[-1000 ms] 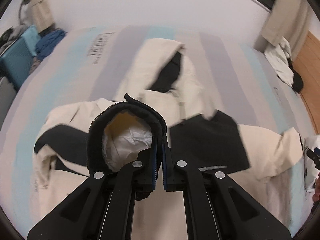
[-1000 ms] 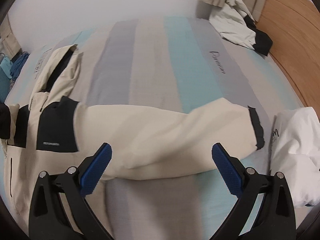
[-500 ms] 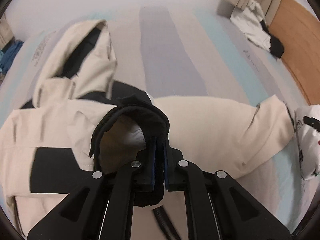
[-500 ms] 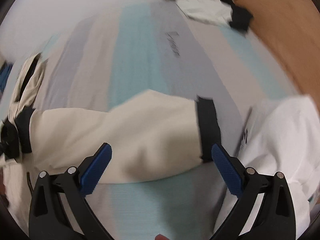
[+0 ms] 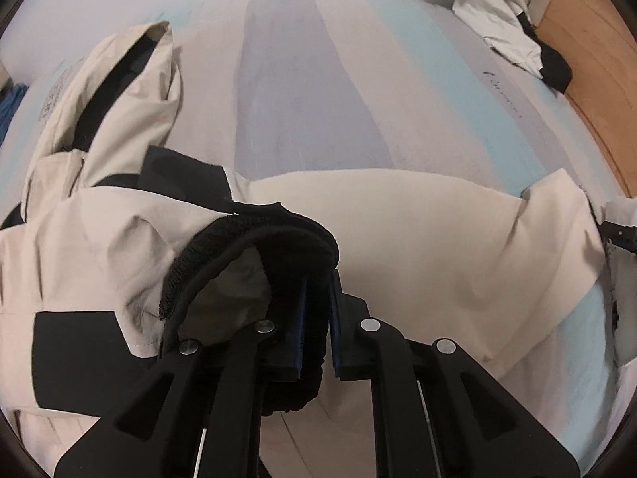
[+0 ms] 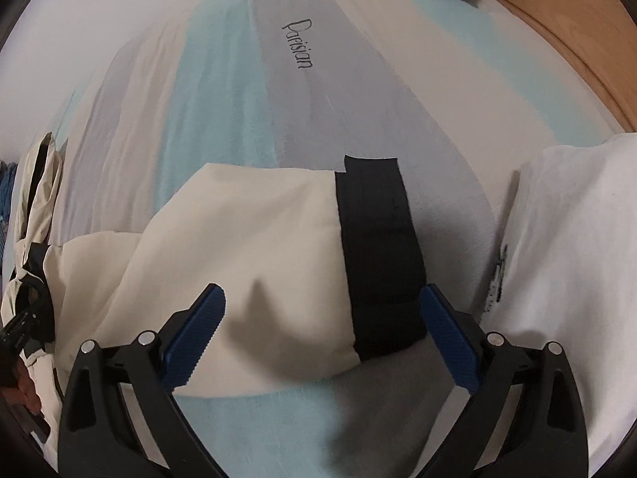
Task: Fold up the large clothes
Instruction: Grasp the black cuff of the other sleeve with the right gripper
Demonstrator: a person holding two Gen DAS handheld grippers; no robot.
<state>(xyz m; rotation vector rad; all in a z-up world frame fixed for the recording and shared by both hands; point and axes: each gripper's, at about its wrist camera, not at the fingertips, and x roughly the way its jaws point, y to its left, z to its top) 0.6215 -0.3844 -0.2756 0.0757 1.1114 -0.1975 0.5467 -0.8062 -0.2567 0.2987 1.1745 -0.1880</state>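
So, left wrist view first: the left claw (image 5: pixel 316 320) is clamped together on the black knit cuff (image 5: pixel 274 247) of one sleeve of the big cream-and-black hooded jacket (image 5: pixel 99 239). The cuff mouth gapes open just left of the blue pads, and that sleeve is held over the jacket's chest. The jacket itself lies spread on the bed with the grey, beige and pale-blue striped sheet (image 5: pixel 302 91), hood (image 5: pixel 131 91) pointing up and left, and its other sleeve (image 5: pixel 418 231) stretched out flat to the right. A second cream-and-black garment (image 5: pixel 517 47) sits crumpled at the far corner by the wooden bed frame (image 5: pixel 597 59).

Right wrist view: the right claw (image 6: pixel 322 338) has its jaws wide apart and holds nothing. It hovers right over the end of that outstretched sleeve, with the flat black cuff band (image 6: pixel 378 255) just inside the right-hand pad. A white piece of clothing (image 6: pixel 577 279) lies just beside the cuff, on the right.

What could go wrong, as I see it: 1 pad might bite only the top layer of the sleeve, so the fabric slips out as it's lifted. The nearby white clothing could also get pinched along with the cuff. And the left grip is only on stretchy knit, so a hard tug may drag the whole jacket crooked.
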